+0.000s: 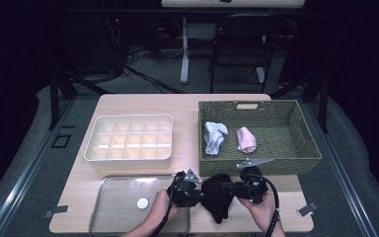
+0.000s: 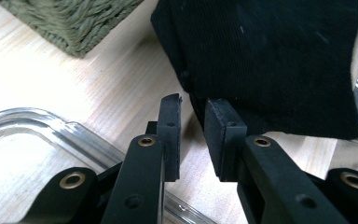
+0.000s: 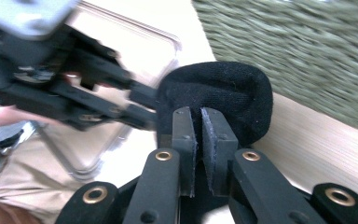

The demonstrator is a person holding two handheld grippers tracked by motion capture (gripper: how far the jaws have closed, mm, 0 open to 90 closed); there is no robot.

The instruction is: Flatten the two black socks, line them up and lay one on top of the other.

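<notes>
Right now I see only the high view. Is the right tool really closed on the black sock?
Observer: Yes. In the right gripper view, the right tool has its jaws pressed together on a fold of the black sock.
Operator: And the left tool, does it grip too?
Observer: No. In the left gripper view, the left tool stands parted. The table shows through the gap, and the sock's edge hangs just past the tips.

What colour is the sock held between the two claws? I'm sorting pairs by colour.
Black: the sock is plain, unpatterned knit, clearest in the left gripper view.
</notes>
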